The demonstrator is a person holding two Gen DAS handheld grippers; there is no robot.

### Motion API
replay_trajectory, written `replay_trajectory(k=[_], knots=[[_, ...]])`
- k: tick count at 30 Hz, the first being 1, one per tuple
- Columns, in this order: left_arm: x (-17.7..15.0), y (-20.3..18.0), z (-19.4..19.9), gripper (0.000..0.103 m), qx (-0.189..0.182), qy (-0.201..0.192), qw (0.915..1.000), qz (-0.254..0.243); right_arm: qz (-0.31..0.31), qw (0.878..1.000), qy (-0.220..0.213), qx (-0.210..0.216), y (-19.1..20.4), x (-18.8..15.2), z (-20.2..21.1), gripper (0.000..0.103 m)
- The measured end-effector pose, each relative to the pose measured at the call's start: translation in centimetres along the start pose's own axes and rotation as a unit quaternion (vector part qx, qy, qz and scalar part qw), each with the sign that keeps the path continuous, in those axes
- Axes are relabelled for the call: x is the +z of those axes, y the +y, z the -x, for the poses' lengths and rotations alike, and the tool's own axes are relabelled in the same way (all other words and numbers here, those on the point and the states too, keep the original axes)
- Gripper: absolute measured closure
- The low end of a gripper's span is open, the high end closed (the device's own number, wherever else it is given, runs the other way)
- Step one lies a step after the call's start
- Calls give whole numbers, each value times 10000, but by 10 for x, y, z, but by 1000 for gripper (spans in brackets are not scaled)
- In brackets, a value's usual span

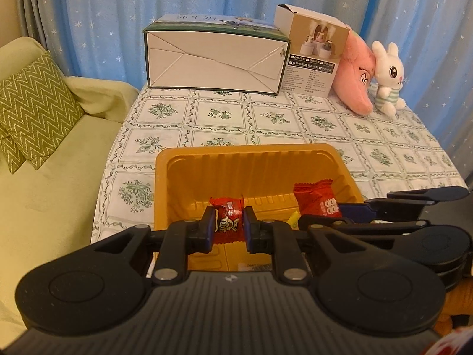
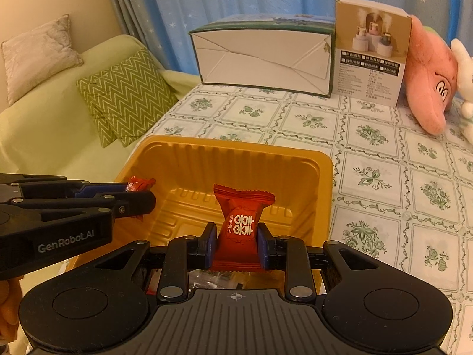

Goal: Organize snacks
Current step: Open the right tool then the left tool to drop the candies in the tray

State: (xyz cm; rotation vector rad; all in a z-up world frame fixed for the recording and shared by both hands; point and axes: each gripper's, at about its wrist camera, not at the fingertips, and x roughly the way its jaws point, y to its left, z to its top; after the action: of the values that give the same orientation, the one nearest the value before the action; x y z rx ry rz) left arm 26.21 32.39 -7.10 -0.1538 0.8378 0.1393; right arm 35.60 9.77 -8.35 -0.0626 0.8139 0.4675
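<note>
Black tool bodies fill the bottom of both views, w/ the orange tray (image 1: pixel 189 159) just past them as the landmark.

Left tool (image 1: pixel 229 226): jaws nearly closed, pads pinching a small red candy (image 1: pixel 227 217) w/ a cartoon face on the wrapper. It hangs over the tray's near-left part, above the floor of the tray, not resting on it.

Right tool (image 2: pixel 236 236): jaws a bit wider, clamped on a bigger red snack packet (image 2: pixel 241 224) w/ white double-happiness print. Packet stands upright between the pads, over the tray's near-middle.

Tray sits on the table (image 2: pixel 369 177), on a floral-tile cloth; what shows of its ribbed floor is bare. A few wrappers peek out under the tools at the tray's near edge, incl. a yellow bit — can't tell if inside or outside the tray.

Beyond the tray: white carton (image 1: pixel 215 59), humidifier box (image 1: pixel 313 56), pink plush (image 1: pixel 357 80), white bunny (image 1: pixel 387 77). Left of the tray: green sofa (image 1: pixel 44 177) w/ zigzag cushion.

Progress, my guess: early-to-mid. Both snacks are grabbed and carried over the tray but not yet let go. Left to do: lower, release both, then fetch whatever else is near.
</note>
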Motion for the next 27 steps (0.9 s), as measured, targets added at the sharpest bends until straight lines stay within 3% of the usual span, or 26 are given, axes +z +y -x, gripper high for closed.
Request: replay_trajectory(k=[3, 20, 25, 26, 27], knots=[[0, -1, -5, 69, 20, 64, 10000, -69, -47, 10000, 7, 27, -1, 2, -2, 74], [-13, 13, 27, 69, 281, -49, 9994, -213, -101, 9998, -68, 151, 4, 8, 1, 74], [-16, 15, 32, 61, 329, -102, 9993, -151, -65, 9988, -182, 443, 8, 14, 3, 73], [-16, 16, 32, 59, 353, -111, 9992, -144, -53, 9987, -201, 459, 9, 15, 4, 66], [-17, 16, 33, 53, 379, -123, 9991, -134, -79, 9986, -253, 447, 8, 15, 6, 45]])
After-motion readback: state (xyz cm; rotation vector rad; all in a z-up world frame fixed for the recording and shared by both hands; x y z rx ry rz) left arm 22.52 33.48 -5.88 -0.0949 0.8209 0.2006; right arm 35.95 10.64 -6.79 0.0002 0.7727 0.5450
